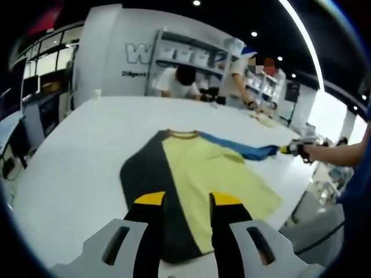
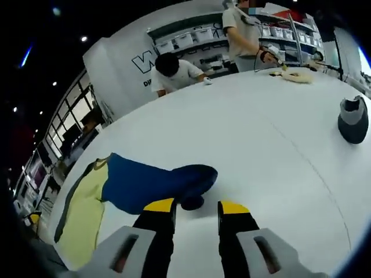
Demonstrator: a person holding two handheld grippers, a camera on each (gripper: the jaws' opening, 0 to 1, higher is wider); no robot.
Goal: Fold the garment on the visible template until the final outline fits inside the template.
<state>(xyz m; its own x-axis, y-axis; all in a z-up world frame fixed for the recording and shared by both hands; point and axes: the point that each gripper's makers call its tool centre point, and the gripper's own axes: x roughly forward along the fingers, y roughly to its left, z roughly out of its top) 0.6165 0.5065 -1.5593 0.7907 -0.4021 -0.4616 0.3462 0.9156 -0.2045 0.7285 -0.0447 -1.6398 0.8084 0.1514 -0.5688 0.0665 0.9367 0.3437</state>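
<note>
Left gripper view
- Left gripper (image 1: 186, 200): two black jaws with yellow tips rise from the bottom centre; they stand apart with nothing between them, hovering over the lower hem area of the garment.
- Garment (image 1: 214, 174): a T-shirt lying flat on the white table (image 1: 69, 168), centre of frame; the yellow body is centre right, a dark sleeve or side panel lies along the left, and a blue sleeve (image 1: 243, 149) is stretched out toward the right edge.
- Right gripper (image 1: 294, 149): enters from the right, at the outer end of the blue sleeve; whether it is clamped on the cloth cannot be told from here.
- Template: no outline can be made out on the table.
- People (image 1: 179, 81): two at the far side of the table, upper centre, before shelving.

Right gripper view
- Right gripper (image 2: 197, 207): jaws rise from the bottom centre, parted; the cuff end of the blue sleeve (image 2: 151, 182) lies just ahead of the tips, apparently not gripped.
- Garment: lower left of frame, with the yellow body at the far left.
- Dark grey object (image 2: 352, 119): right edge, well apart from the garment.

Handling, as judged
- Soft, light, limp cloth; it will sag and crease, and may slide on the smooth table.
- Best taken at a sleeve cuff, hem corner or shoulder seam, pinching a single layer.
</note>
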